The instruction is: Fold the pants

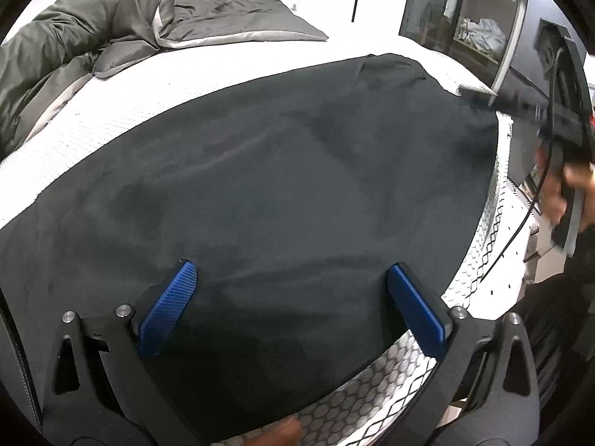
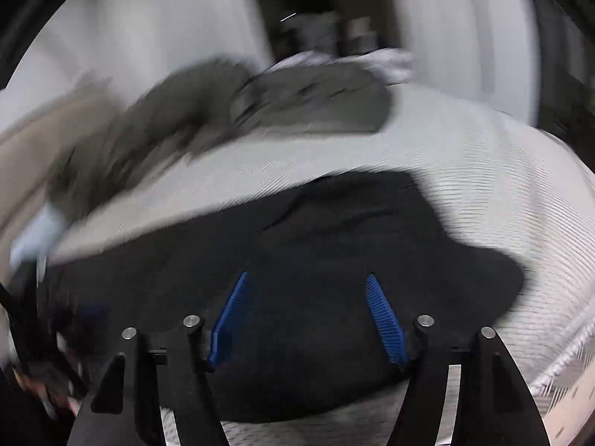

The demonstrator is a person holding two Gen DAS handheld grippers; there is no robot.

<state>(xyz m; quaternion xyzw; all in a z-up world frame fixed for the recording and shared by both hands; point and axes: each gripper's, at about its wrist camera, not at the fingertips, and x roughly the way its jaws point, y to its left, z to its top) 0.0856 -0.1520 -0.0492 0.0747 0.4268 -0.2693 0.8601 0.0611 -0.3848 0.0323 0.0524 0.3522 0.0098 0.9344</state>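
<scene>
Lying across the white mattress (image 1: pixel 122 111), the dark pants (image 1: pixel 260 186) fill the middle of the left wrist view as one broad, mostly flat panel, with a grey duvet (image 1: pixel 74 37) bunched in the upper left of the frame and a pillow (image 1: pixel 238 15) behind it. At the bottom of that frame the left gripper (image 1: pixel 292 308) hangs just over the near edge of the cloth with its blue pads (image 1: pixel 167 308) spread wide and nothing between them. Further right, at the upper right edge of the frame, the right gripper (image 1: pixel 479 98) appears as a blurred dark tool at the far corner of the pants, held by a hand (image 1: pixel 565 189); from here I cannot tell how its jaws stand. The right wrist view settles that: its own fingers (image 2: pixel 385 319) are parted wide above the black fabric, holding nothing, with the gripper (image 2: pixel 306 317) low in the frame. That view is heavily smeared, which suggests quick motion, and it shows a crease or seam line in the cloth in mid-frame that the left view barely hints at, while the left view alone shows the sharp mattress edge and a shelf unit (image 1: pixel 483 18) in the upper right. The risk, I judge, lies in the dark, soft fabric: a jaw closing in haste could pinch only the top layer or miss the edge, so that the fold drags crooked or the pants slide toward the mattress edge at lower right.
</scene>
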